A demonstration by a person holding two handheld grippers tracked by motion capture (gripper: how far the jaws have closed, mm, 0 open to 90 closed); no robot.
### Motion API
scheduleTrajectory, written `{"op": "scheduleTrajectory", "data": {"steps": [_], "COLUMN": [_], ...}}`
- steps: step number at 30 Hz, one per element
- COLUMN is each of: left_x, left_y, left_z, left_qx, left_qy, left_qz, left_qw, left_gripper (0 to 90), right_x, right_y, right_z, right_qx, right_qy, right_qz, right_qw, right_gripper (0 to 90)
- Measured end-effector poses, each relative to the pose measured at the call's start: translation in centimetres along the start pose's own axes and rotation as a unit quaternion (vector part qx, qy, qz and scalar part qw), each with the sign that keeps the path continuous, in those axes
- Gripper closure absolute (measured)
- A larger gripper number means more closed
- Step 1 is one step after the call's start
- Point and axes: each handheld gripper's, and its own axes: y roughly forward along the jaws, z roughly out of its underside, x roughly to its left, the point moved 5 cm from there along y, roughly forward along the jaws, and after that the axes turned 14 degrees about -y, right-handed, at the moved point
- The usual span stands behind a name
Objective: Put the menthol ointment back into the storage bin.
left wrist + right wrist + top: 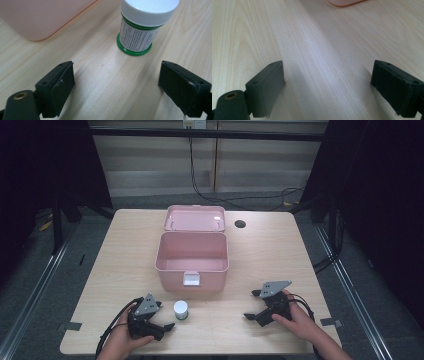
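A small jar with a white cap, a printed label and a green base stands upright on the table just in front of the open pink box. In the left gripper view the jar is ahead of the jaws and slightly right, apart from them. My left gripper lies just left of the jar, open, with only bare wood between its fingers. My right gripper rests at the front right of the table, open and empty, its fingers spread over bare wood.
The box's lid lies folded back behind it. A white latch is on the box's front wall. A dark round hole sits in the light wooden table at the back right. Cables run across the floor beyond the table.
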Motion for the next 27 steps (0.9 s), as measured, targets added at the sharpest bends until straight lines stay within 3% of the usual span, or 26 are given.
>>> {"op": "scheduleTrajectory", "data": {"steps": [4,7,9,10,11,12,13,14,17,18,19,20,21,23,27], "left_x": [0.0,-0.3,-0.4,-0.4,-0.7,-0.8,-0.9,-0.9,-1.5,-1.5,-1.9,-1.9,-2.2,-2.6,-3.0], "left_y": [0.0,-0.2,-0.5,-0.5,-0.7,-0.8,-1.0,-1.0,-1.3,-1.3,-1.4,-1.4,-1.4,-1.4,-1.2], "left_z": [-0.1,-0.3,-0.5,-0.5,-0.6,-0.6,-0.7,-0.7,-1.2,-1.2,-1.8,-1.8,-2.1,-3.1,-3.9], "left_qx": [0.006,0.026,0.056,0.056,0.085,0.097,0.121,0.121,0.172,0.172,0.187,0.187,0.196,0.209,0.221], "left_qy": [0.002,-0.01,-0.014,-0.014,-0.015,-0.017,-0.015,-0.015,-0.022,-0.022,-0.035,-0.035,-0.039,-0.034,-0.032], "left_qz": [-0.011,-0.022,-0.029,-0.029,-0.035,-0.036,-0.037,-0.037,-0.037,-0.037,-0.035,-0.035,-0.03,-0.029,-0.028], "left_qw": [0.9999,0.9994,0.9979,0.9979,0.9957,0.9945,0.9919,0.9919,0.9842,0.9842,0.9811,0.9811,0.9794,0.9768,0.9744], "left_gripper": [12.9,14.5,16.2,16.7,18.0,19.7,20.9,21.6,23.3,23.7,24.3,24.3,24.3,24.4,24.4], "right_x": [0.0,0.0,0.0,0.0,0.0,0.0,0.0,0.0,0.0,0.0,0.0,0.0,0.0,0.0,0.0], "right_y": [0.0,0.0,0.0,0.0,0.0,0.0,0.0,0.0,0.0,0.0,0.0,0.0,0.0,0.0,0.0], "right_z": [0.0,0.0,0.0,0.0,0.0,0.0,0.0,0.0,0.0,0.0,0.0,0.0,0.0,0.0,0.0], "right_qx": [-0.001,0.0,0.0,0.0,0.0,0.0,-0.001,-0.001,-0.001,-0.001,0.0,0.0,0.0,-0.001,-0.002], "right_qy": [0.001,0.0,0.0,0.0,0.0,0.0,0.0,0.0,-0.002,-0.002,-0.001,-0.001,-0.001,0.0,-0.002], "right_qz": [0.0,0.0,0.0,0.0,0.0,0.0,-0.001,-0.001,0.0,0.0,0.0,0.0,0.0,0.0,0.0], "right_qw": [1.0,1.0,1.0,1.0,1.0,1.0,1.0,1.0,1.0,1.0,1.0,1.0,1.0,1.0,1.0], "right_gripper": [10.9,10.9,10.9,10.9,10.9,10.9,10.9,10.9,10.9,10.9,10.9,10.9,10.9,10.9,10.9]}}
